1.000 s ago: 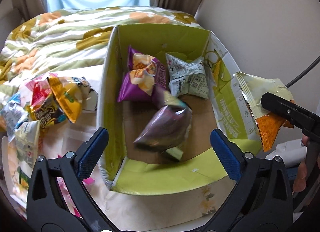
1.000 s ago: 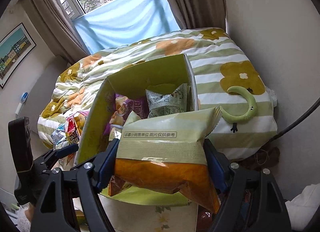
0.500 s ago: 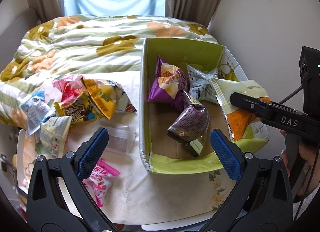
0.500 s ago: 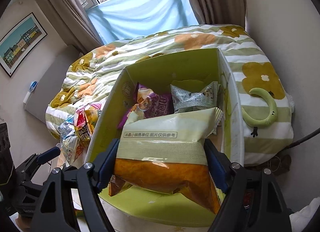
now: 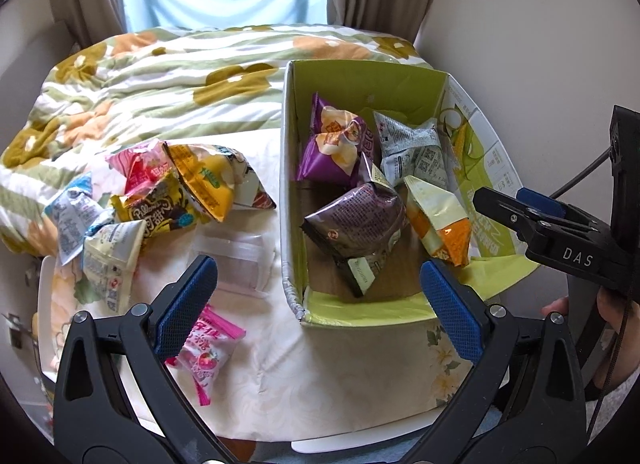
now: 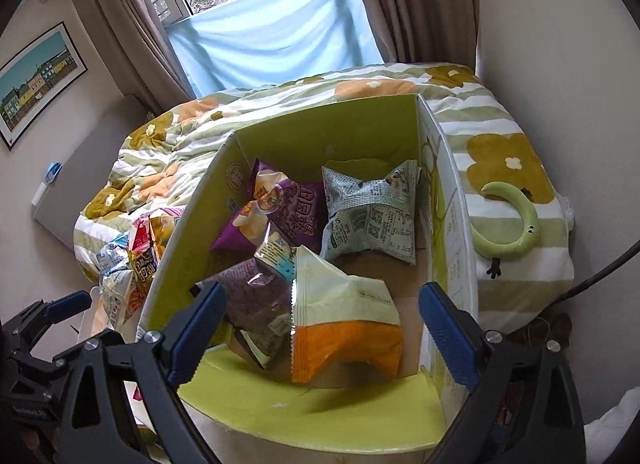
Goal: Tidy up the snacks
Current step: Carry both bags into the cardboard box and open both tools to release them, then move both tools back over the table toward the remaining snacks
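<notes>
floral striped duvet point(image 5: 160, 76), blue window cover point(image 6: 276, 36) (brown curtains point(image 6: 408, 4) either side), framed picture point(image 6: 36, 80), green curved toy point(image 6: 516, 228)

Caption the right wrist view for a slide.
Open right gripper above the box, the orange bag lying inside among three other snacks.

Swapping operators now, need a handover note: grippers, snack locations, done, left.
Left gripper: open, empty, over the table.
Right gripper: open, empty, above the green box.
In box: purple bag, grey bag, dark bag, orange-and-cream bag.
Left: snack pile and pink packet on the table.
</notes>
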The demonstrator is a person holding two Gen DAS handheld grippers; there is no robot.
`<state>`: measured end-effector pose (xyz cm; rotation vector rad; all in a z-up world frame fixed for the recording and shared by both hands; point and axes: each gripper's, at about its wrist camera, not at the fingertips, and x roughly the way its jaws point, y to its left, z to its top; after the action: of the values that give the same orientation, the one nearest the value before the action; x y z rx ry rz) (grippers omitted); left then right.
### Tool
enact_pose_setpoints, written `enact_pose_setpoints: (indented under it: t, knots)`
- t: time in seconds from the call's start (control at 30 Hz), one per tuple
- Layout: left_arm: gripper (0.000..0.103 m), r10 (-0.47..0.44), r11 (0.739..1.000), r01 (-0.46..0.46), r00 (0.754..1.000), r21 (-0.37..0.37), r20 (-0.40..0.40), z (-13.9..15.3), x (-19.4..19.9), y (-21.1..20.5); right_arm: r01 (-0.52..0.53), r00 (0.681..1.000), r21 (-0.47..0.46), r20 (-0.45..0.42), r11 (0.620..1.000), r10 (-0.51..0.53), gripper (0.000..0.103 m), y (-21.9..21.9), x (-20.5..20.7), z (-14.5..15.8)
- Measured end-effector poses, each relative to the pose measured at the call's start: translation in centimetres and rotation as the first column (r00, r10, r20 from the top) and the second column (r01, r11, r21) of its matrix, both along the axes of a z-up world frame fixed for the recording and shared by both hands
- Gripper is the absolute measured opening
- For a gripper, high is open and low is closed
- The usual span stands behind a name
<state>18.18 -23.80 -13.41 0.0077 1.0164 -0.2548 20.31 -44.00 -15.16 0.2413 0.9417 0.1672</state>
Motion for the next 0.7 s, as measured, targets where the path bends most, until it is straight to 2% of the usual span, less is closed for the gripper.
enact_pose_setpoints:
  t: [0.1,0.33,0.53,0.7]
  knots:
    - [0.101,-0.007,1.0,0.007,1.0,-0.007,0.011,0.2,-0.3,-0.3,-0.006,1.0,0.021,-0.025,1.0,0.007,0.096,-0.6,-0.5,-0.1]
    - [0.101,0.004,1.0,-0.003,0.998,-0.014,0.06,2.2,-1.6,-0.8,-0.03,0.999,0.01,-0.013,0.999,0.03,0.096,-1.2,-1.6,1.5]
    - [0.101,0.052,0.999,-0.053,0.993,0.011,0.106,4.3,-3.9,0.8,-0.078,0.996,-0.013,0.048,0.997,0.078,0.096,-0.7,-2.4,4.1]
    - [0.101,0.105,0.994,-0.109,0.987,0.024,0.12,5.1,-5.9,3.5,-0.109,0.99,0.038,0.091,0.993,0.105,0.096,0.4,-3.0,5.7]
